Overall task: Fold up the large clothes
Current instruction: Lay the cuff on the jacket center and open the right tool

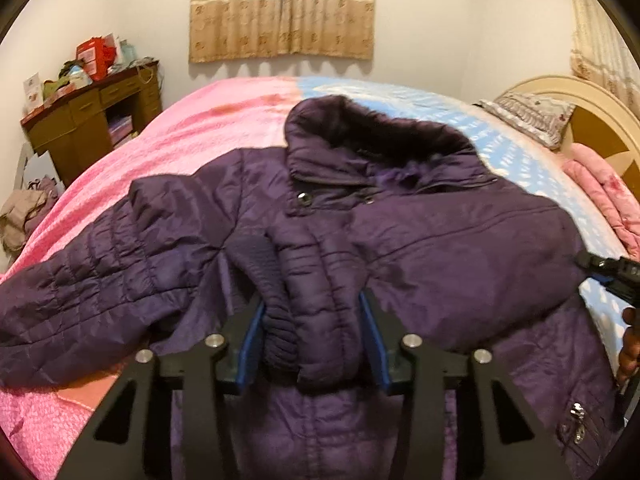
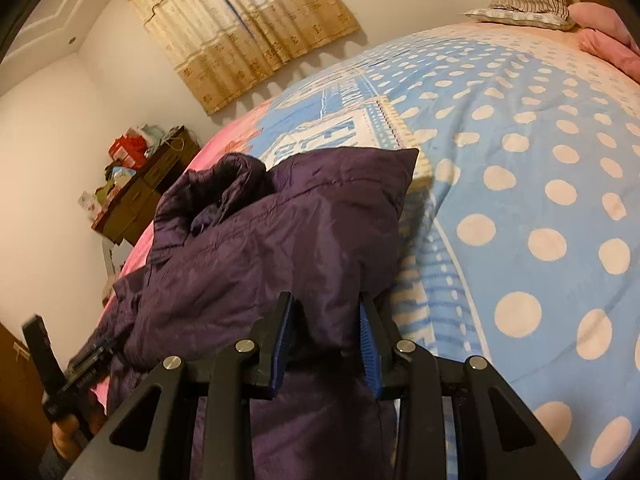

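Observation:
A dark purple quilted jacket [image 1: 440,240] with a fur-trimmed collar [image 1: 372,128] lies front up on the bed. One sleeve is folded across its chest. My left gripper [image 1: 312,304] is shut on that sleeve's ribbed cuff [image 1: 276,320], and fabric fills the gap between the blue pads. In the right wrist view, my right gripper [image 2: 325,300] is shut on a bunched fold of the jacket [image 2: 260,248] at its side edge. The right gripper's tip [image 1: 612,272] also shows at the left wrist view's right edge. The left gripper [image 2: 80,364] appears blurred at the lower left of the right wrist view.
The bed cover is pink [image 1: 180,140] on one half and blue with white dots [image 2: 520,160] on the other. A pillow [image 1: 528,116], a folded pink quilt [image 1: 600,196] and the headboard [image 1: 600,120] are at the right. A cluttered wooden desk [image 1: 92,120] stands beside the bed.

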### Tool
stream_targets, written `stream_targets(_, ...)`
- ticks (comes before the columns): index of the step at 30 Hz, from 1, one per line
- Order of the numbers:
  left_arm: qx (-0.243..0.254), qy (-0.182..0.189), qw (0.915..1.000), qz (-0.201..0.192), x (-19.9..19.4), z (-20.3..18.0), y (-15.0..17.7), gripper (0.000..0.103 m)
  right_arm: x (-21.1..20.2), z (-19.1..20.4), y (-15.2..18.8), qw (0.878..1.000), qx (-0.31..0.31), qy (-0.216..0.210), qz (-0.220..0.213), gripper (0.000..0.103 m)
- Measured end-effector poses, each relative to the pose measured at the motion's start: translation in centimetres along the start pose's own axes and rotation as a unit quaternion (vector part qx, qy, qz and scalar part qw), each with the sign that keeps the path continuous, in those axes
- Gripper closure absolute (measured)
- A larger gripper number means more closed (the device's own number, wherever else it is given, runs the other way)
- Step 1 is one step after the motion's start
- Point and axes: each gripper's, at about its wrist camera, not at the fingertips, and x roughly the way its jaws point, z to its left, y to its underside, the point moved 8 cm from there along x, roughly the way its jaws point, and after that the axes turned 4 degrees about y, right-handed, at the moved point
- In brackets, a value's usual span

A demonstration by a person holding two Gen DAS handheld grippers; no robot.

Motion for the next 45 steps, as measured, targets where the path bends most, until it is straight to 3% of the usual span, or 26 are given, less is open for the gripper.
stream_targets(3, -0.002, 0.005, 1.0000, -0.008, -0.2, -0.3, -0.4, 0.066, -0.2, -0.4, -0.2, 0.999, 0.036, -0.023, -0.002, 0.069)
stream_targets(6, -0.016, 0.010, 0.9998, 0.002, 0.3, 0.1, -0.4, 0.066, 0.2, -0.2, -0.2, 0.996, 0.063, -0.055, 0.002, 0.048)
stream_targets(7, -0.022, 0.009, 0.9997, 0.005, 0.4, 0.2, -0.4, 0.066, 0.4, 0.0, -0.2, 0.997, 0.060, -0.052, 0.004, 0.048)
stream_targets(10, -0.034, -0.008, 0.9994, -0.002, 0.1, 1.1, -0.4, 0.045, 0.5, 0.5, -0.1, 0.998, 0.049, -0.045, 0.002, 0.048)
stream_targets(11, -0.038, -0.010, 0.9992, -0.003, 0.1, 1.3, -0.4, 0.043, 0.6, 0.7, -0.2, 0.998, 0.042, -0.040, 0.001, 0.048)
stream_targets(12, -0.039, -0.002, 0.9992, -0.002, 0.3, 1.3, -0.3, 0.048, 0.6, 0.8, -0.2, 0.999, 0.034, -0.033, 0.000, 0.050)
stream_targets(13, -0.032, 0.007, 0.9995, 0.002, 0.5, 1.1, -0.2, 0.056, 0.6, 0.9, -0.2, 0.999, 0.029, -0.029, -0.001, 0.063)
stream_targets(15, -0.018, 0.017, 0.9997, 0.001, 0.4, 0.5, -0.2, 0.093, 0.3, 1.1, -0.4, 1.000, 0.017, -0.024, -0.008, 0.081)
stream_targets(18, -0.027, 0.035, 0.9989, -0.012, -1.5, 0.1, -0.6, 0.094, -0.6, 0.9, -0.9, 0.999, 0.012, -0.025, -0.022, 0.088)
stream_targets(23, -0.073, 0.085, 0.9936, -0.018, -5.8, 0.0, -0.3, 0.094, -1.5, -0.3, -0.8, 1.000, 0.011, -0.022, -0.019, 0.090)
stream_targets(26, -0.049, 0.071, 0.9962, -0.016, -5.8, -0.5, 1.0, 0.094, -0.4, -1.0, 0.2, 1.000, -0.005, -0.003, 0.013, 0.090)
stream_targets(29, -0.023, 0.029, 0.9993, -0.005, -4.0, 0.0, 2.4, 0.090, -0.2, -1.3, 1.0, 0.999, -0.002, 0.012, 0.030, 0.083)
stream_targets(31, -0.010, 0.005, 0.9998, -0.016, -3.7, 0.7, 2.5, 0.084, -1.0, -1.4, 0.9, 0.999, 0.000, 0.037, 0.025, 0.044)
stream_targets(32, -0.004, -0.004, 0.9998, -0.021, -3.7, 1.0, 2.5, 0.083, -1.7, -1.4, 0.8, 0.999, -0.003, 0.050, 0.017, 0.040)
stream_targets(34, 0.004, -0.011, 0.9997, -0.021, -3.8, 1.4, 2.5, 0.077, -3.9, -0.9, 0.0, 0.994, -0.020, 0.103, -0.021, 0.040)
stream_targets(35, 0.005, -0.019, 0.9997, -0.017, -3.8, 1.5, 2.6, 0.071, -4.7, -0.2, -0.4, 0.993, -0.026, 0.105, -0.037, 0.040)
stream_targets(37, 0.002, -0.024, 0.9997, -0.008, -3.8, 1.7, 3.0, 0.069, -5.6, 3.0, -1.1, 0.995, -0.055, 0.071, -0.052, 0.040)
stream_targets(41, -0.004, -0.034, 0.9994, 0.004, -3.4, 1.8, 4.2, 0.069, -2.7, 9.3, 0.3, 0.988, -0.151, 0.038, -0.012, 0.040)
stream_targets(43, -0.020, -0.027, 0.9993, 0.013, -2.7, 2.1, 4.8, 0.068, 0.0, 10.2, 1.4, 0.985, -0.165, 0.039, 0.021, 0.040)
stream_targets(45, -0.034, -0.033, 0.9987, 0.018, -2.3, 2.6, 5.3, 0.060, 3.5, 9.6, 3.2, 0.980, -0.176, 0.064, 0.068, 0.040)
